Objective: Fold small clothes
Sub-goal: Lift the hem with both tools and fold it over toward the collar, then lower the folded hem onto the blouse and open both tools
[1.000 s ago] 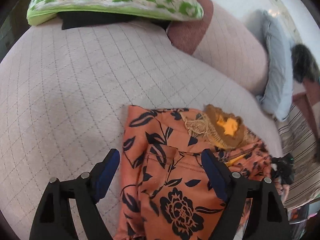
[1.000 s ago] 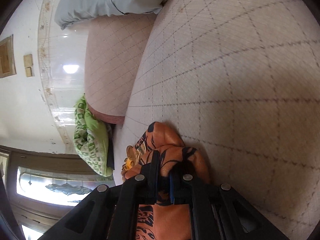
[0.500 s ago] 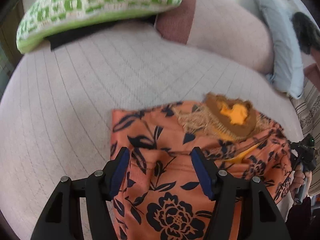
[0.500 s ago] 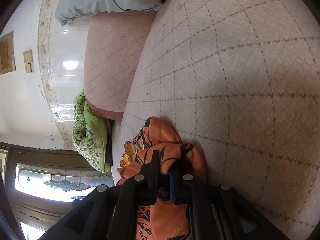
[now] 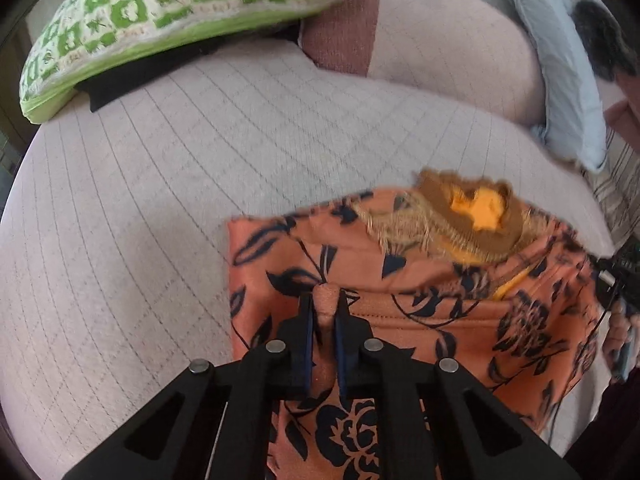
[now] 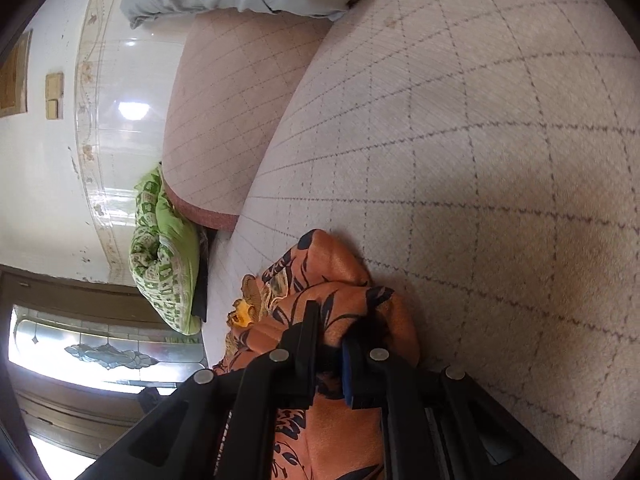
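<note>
An orange garment with dark floral print (image 5: 448, 308) lies on the pale quilted sofa seat (image 5: 152, 200). Its neck has brown fringe trim and a yellow lining (image 5: 476, 216). My left gripper (image 5: 325, 312) is shut on a pinched ridge of the garment near its left edge, pointing steeply down. My right gripper (image 6: 331, 334) is shut on a bunched fold of the same orange garment (image 6: 332, 268), at its right end. In the left wrist view the right gripper's black body and the hand holding it (image 5: 618, 300) show at the garment's right edge.
A green and white patterned cushion (image 5: 160, 12) rests on something black at the seat's back left. A pale blue pillow (image 5: 560, 80) leans against the pink backrest (image 5: 440, 52) at the right. A tiled wall (image 6: 60, 140) and a glazed door (image 6: 100, 352) lie beyond.
My left gripper moved onto the garment and its jaws closed from wide open onto a fold of the cloth. My right gripper stayed shut on its bunch, almost still.
</note>
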The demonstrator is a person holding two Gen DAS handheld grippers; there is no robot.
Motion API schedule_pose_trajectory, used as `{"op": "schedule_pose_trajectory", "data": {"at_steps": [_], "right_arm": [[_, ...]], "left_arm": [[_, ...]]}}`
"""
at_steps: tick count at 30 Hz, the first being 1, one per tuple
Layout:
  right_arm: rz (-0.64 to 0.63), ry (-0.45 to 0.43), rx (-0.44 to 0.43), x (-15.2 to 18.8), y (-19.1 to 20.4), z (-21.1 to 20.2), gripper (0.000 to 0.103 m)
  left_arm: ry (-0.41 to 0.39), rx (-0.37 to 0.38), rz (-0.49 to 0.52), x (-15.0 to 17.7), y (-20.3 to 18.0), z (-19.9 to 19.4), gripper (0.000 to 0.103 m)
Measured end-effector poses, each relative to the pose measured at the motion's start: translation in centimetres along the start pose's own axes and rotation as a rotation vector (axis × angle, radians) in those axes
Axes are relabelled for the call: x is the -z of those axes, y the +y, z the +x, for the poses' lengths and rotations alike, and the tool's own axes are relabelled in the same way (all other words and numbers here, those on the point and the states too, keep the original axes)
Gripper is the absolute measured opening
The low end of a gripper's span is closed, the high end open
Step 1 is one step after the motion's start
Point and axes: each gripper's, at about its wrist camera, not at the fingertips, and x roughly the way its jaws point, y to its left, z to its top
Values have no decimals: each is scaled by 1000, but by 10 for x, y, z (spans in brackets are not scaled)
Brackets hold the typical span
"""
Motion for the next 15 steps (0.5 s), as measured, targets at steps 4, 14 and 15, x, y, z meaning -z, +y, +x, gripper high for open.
{"op": "schedule_pose_trajectory", "data": {"at_steps": [4, 14, 15], "right_arm": [[-31, -51, -40, -5, 12, -10, 11], [-15, -118, -36, -30, 17, 2, 20], [8, -92, -22, -31, 11, 7, 24]], "left_arm": [[-68, 16, -50, -20, 14, -23, 8], [-177, -159, -158, -74, 32, -2, 9], [-143, -192, -156, -73, 31, 13, 9]]}}
